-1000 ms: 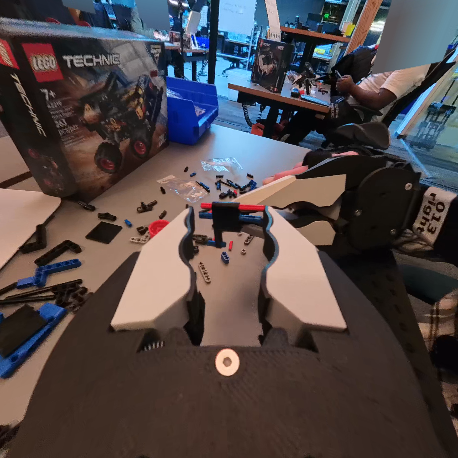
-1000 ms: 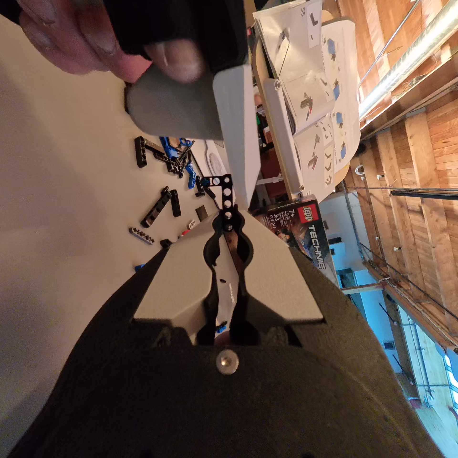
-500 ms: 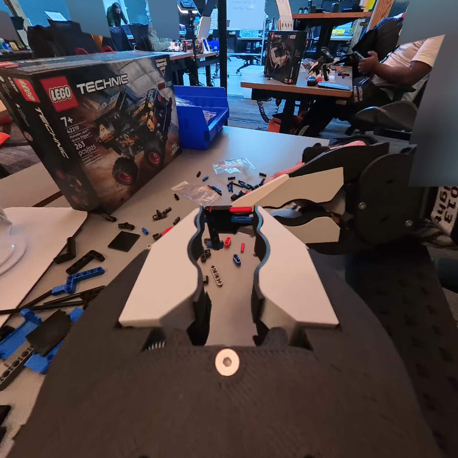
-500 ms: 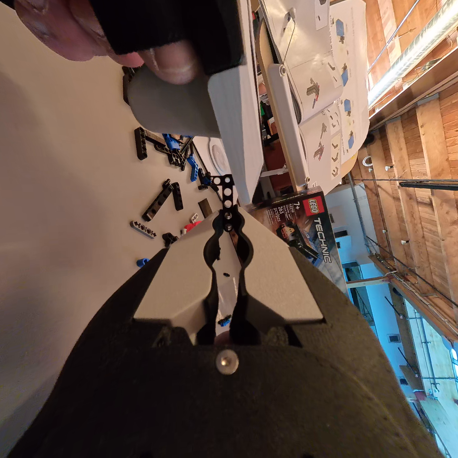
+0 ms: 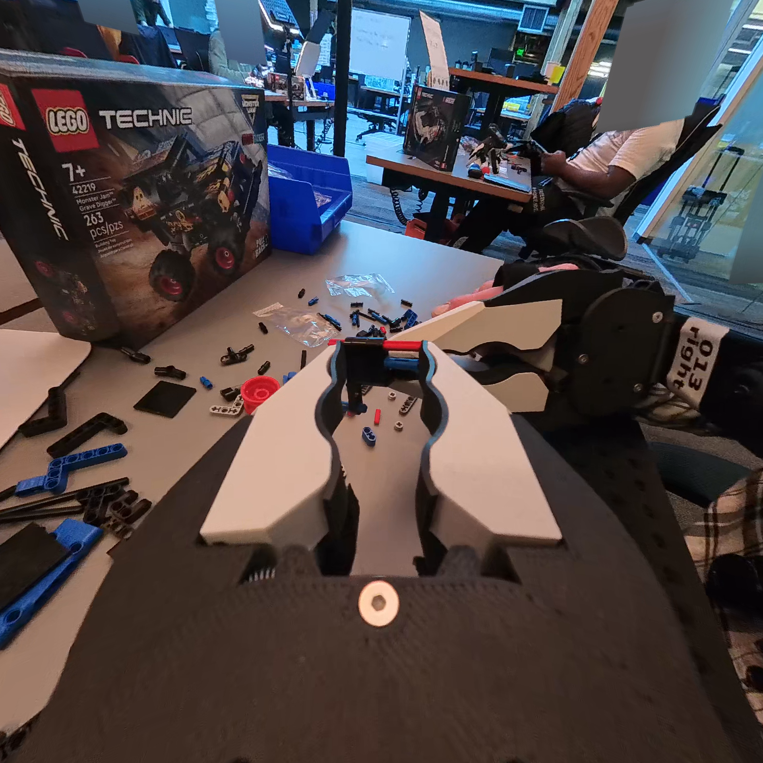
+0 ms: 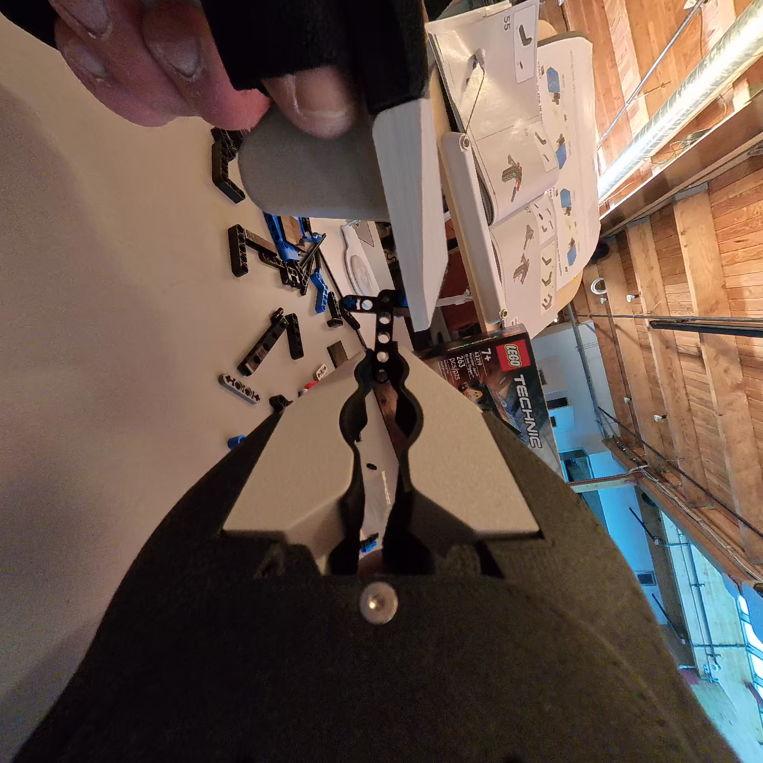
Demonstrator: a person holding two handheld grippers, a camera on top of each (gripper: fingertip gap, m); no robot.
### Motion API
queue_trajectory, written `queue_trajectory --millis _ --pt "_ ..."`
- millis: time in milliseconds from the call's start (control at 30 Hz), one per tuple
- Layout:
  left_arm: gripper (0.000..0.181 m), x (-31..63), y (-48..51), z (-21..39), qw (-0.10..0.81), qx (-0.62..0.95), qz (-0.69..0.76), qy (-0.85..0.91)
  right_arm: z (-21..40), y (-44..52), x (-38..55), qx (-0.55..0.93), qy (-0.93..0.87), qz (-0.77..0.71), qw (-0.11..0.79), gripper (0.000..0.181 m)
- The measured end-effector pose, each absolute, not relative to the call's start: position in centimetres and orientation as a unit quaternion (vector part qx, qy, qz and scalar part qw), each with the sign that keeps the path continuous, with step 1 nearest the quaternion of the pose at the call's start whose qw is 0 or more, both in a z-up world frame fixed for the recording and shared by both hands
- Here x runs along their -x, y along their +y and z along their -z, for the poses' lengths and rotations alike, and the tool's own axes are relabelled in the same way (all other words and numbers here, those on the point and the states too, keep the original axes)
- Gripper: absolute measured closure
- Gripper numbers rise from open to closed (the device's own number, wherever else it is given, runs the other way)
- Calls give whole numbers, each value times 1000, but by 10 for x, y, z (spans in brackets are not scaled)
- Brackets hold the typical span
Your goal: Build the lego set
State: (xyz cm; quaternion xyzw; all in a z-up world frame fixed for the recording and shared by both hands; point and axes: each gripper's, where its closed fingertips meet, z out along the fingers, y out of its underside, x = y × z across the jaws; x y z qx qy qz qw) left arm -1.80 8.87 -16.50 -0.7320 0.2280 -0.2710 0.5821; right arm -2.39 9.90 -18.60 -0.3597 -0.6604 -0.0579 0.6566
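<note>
The small black, blue and red lego assembly [image 5: 363,367] sits clamped between the fingertips of the left claw [image 5: 377,355], held above the grey table [image 5: 413,264]; a red rod [image 5: 396,344] spans its top from finger to finger. The left wrist view shows this assembly from behind, with the right claw [image 5: 417,334] coming in from the right, its fingers nearly closed and its tips meeting the assembly. The right wrist view, rolled sideways, shows what the left view hides: the right claw [image 6: 382,361] is pinched narrow on a black beam with a row of holes [image 6: 383,330], whose far end reaches a blue and black part [image 6: 359,304] at the tip of the left claw's white finger [image 6: 408,206], and a hand [image 6: 173,62] grips that claw's body. Only the left view shows the loose pieces below: a red wheel hub [image 5: 259,392], a black square tile [image 5: 165,398], a blue angled beam [image 5: 70,466], clear bags [image 5: 301,322], the set's box [image 5: 136,194] and a blue bin [image 5: 309,198]. Only the right view shows the open instruction booklet [image 6: 520,165] on a stand.
</note>
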Motion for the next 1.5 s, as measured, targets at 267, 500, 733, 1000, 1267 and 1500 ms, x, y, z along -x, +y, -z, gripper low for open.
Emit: queue_trajectory --millis 267,500,733,1000,1267,1500 --pt "149 18 89 165 584 734 258 231 186 99 24 362 -659 62 657 177" --pt "149 19 91 165 589 731 257 230 187 102 25 391 -653 17 649 177" --pt "124 21 86 166 584 729 221 280 198 96 28 498 -631 -196 561 177" --pt "127 35 87 163 608 717 117 320 211 84 27 537 -637 -304 463 177" --pt "111 38 90 190 563 748 96 339 268 63 8 580 -703 -262 318 177" --pt "116 35 90 211 525 766 85 361 287 57 1 617 -694 -250 274 177"
